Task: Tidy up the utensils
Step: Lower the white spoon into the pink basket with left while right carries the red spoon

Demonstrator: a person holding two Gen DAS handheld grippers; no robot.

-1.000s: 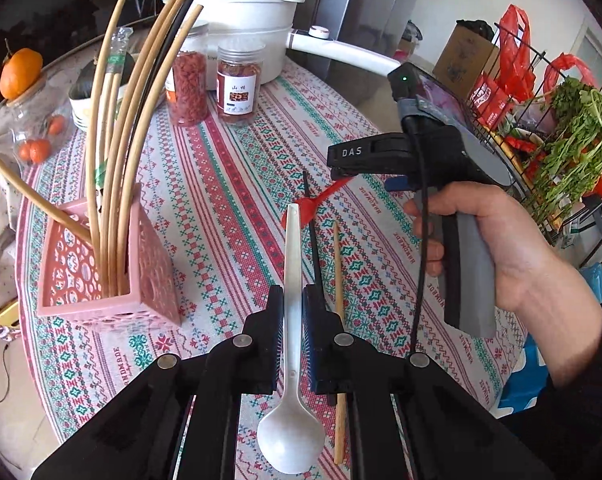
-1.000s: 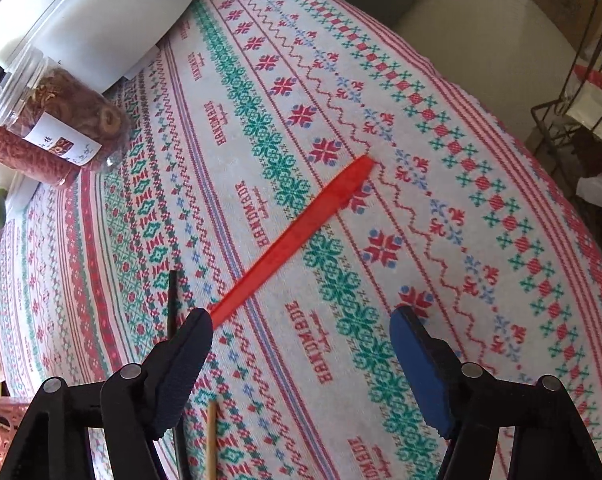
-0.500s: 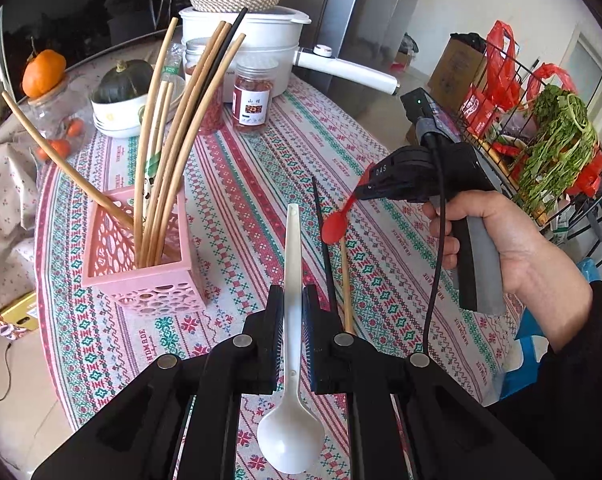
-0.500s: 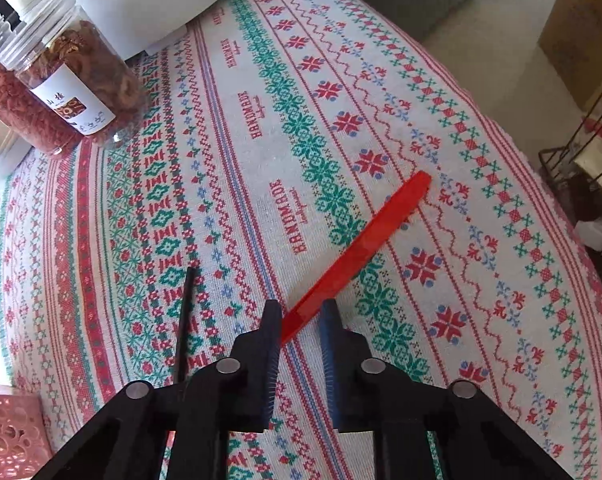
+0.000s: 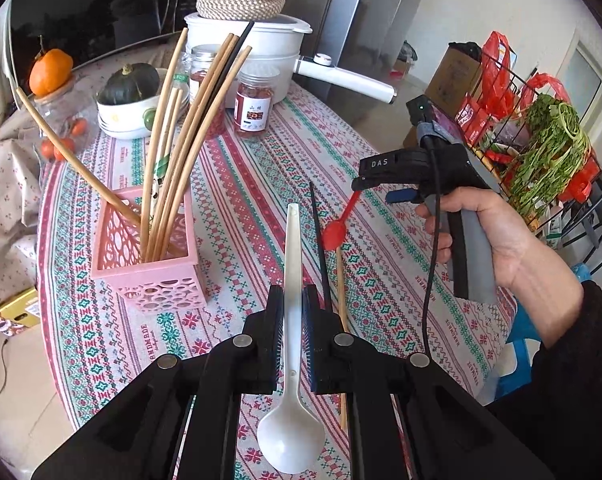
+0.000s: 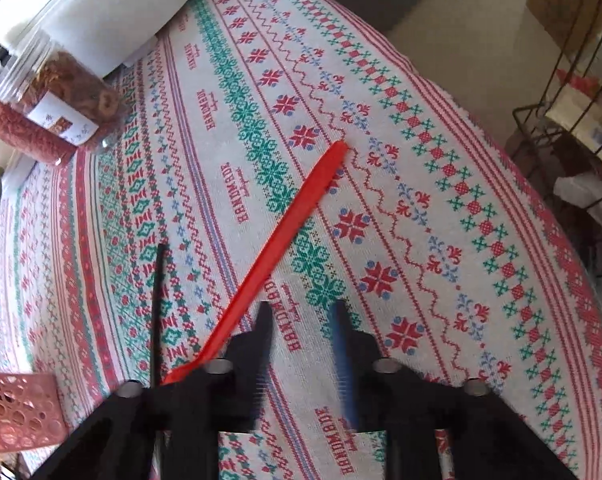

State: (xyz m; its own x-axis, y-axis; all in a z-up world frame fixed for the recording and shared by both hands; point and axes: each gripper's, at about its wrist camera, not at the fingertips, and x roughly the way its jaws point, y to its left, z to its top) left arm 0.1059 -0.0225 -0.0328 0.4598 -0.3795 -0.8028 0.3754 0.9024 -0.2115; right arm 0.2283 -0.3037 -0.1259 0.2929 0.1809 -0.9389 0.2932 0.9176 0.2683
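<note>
- White spoon (image 5: 292, 280) was pinched by its handle in the left tool (image 5: 292, 322), bowl hanging toward the camera, handle tip pointing away over the table (image 5: 261, 184); it was off the cloth.
- Pink holder (image 5: 149, 268) stood near the table's left edge, already stuffed with wooden chopsticks (image 5: 181, 152) leaning out at angles.
- Red spoon (image 6: 269, 248) lay flat on the cloth mid-table, handle end toward the far right edge, bowl end beside a black chopstick (image 5: 319, 236) and a wooden chopstick (image 5: 341, 280) that also lay loose.
- Step in hand, judged: drop the white spoon into the pink holder, and get a grip on the red spoon.
- To do it well: bring the white spoon over the holder's free corner, clear of the fanned chopsticks, tip it upright, lower it before letting go, else it could knock sticks or tip the light holder.
- Red spoon was thin and flat on cloth, so the fingers need to straddle the handle squarely and press down near the cloth; likely to slip out otherwise.
- Left tool: pads pressed nearly together, clamping the white spoon's handle.
- Right tool (image 6: 301, 336): jaws partway spread and opening, nothing between them; the red handle passed under the left finger (image 6: 257, 344), not gripped. Motion blur, so contact with the finger was unclear.
</note>
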